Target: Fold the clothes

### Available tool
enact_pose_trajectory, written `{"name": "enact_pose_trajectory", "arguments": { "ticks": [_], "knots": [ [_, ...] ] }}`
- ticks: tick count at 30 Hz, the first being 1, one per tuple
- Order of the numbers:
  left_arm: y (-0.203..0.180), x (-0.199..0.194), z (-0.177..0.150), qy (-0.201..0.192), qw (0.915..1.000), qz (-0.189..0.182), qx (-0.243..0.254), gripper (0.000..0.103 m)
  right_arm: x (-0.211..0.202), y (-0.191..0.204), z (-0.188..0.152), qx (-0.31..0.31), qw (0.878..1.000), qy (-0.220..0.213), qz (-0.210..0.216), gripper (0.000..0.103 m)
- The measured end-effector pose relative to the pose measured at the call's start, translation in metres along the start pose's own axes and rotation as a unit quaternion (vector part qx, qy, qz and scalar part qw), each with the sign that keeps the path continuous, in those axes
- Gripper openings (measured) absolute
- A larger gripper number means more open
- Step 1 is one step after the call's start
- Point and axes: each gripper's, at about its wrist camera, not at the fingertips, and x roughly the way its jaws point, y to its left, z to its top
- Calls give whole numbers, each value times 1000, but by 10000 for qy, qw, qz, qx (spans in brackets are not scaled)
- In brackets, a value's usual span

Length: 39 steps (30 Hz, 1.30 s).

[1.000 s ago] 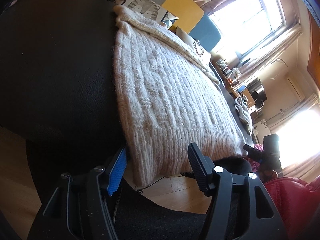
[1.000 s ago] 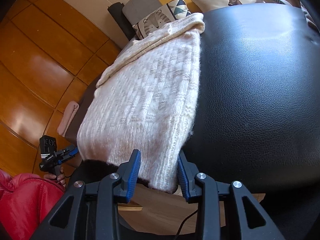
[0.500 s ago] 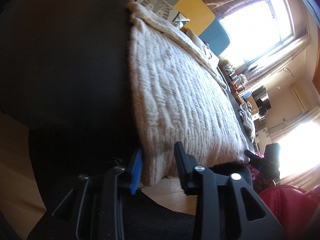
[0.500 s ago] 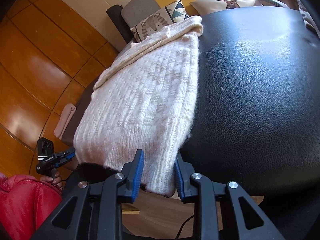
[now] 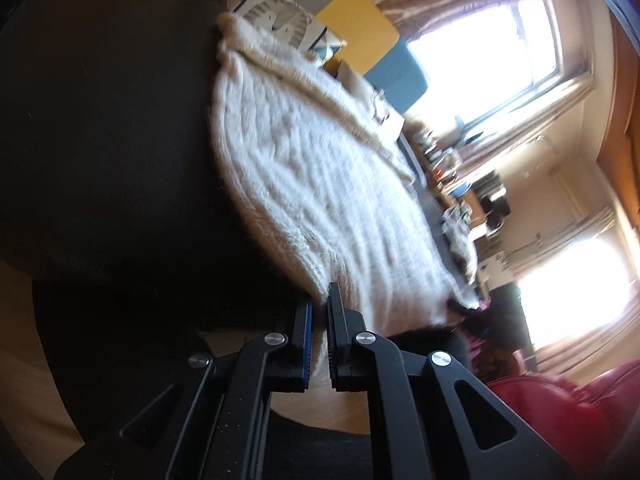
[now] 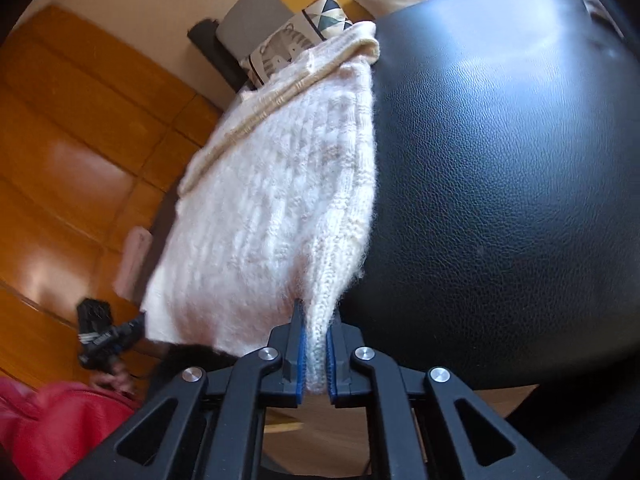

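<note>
We see a fluffy white sweater (image 6: 280, 208) lying on a black table (image 6: 500, 184). The near end of the sweater hangs over the table edge, close to us. Our right gripper (image 6: 313, 356) is pinched almost shut, and a corner of the sweater hem sits tight between its blue pads (image 6: 301, 360). The wool there is squeezed into a thin strip that sticks out a little past the pads. Our left gripper (image 5: 319, 344) is pinched nearly shut too, with only a thin gap between its two fingers. The other near corner of the sweater goes into that gap, so it holds the sweater as well. In the left view the picture is blurry, but the wool touches both fingers. The far end of the sweater reaches to the back of the table, next to a pillow (image 6: 288, 44) with a cat picture on it. In the right view we can also see the left gripper from the side, low on the left, just at the sweater's corner, and a hand (image 6: 114, 380) holds it. A red sleeve (image 6: 52, 424) shows under that hand.
</note>
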Motion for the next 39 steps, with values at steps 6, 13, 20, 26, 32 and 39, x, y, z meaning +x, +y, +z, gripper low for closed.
{"name": "enact_pose_trajectory", "arguments": {
  "ticks": [6, 13, 20, 26, 32, 39],
  "knots": [
    [-19, -17, 3, -147, 9991, -283, 274, 5, -16, -4, -8, 227, 9969, -101, 744, 6],
    [-45, -42, 2, -233, 9939, -932, 545, 5, -35, 14, -12, 85, 9908, -125, 1344, 6],
    [-58, -73, -1, -422, 9876, -1476, 329, 5, -69, 24, -33, 350, 9794, -411, 1948, 6],
    [-60, -85, 13, -807, 9748, -2078, -71, 6, -89, 35, -25, 314, 9694, -796, 2303, 6],
    [-56, -70, 49, -1089, 9655, -2349, -274, 6, -95, 39, 4, 360, 9622, -1117, 2457, 6],
    [-33, -47, 95, -1418, 9616, -2281, -574, 6, -99, 28, 85, 331, 9622, -1285, 2377, 6]
  ]
}}
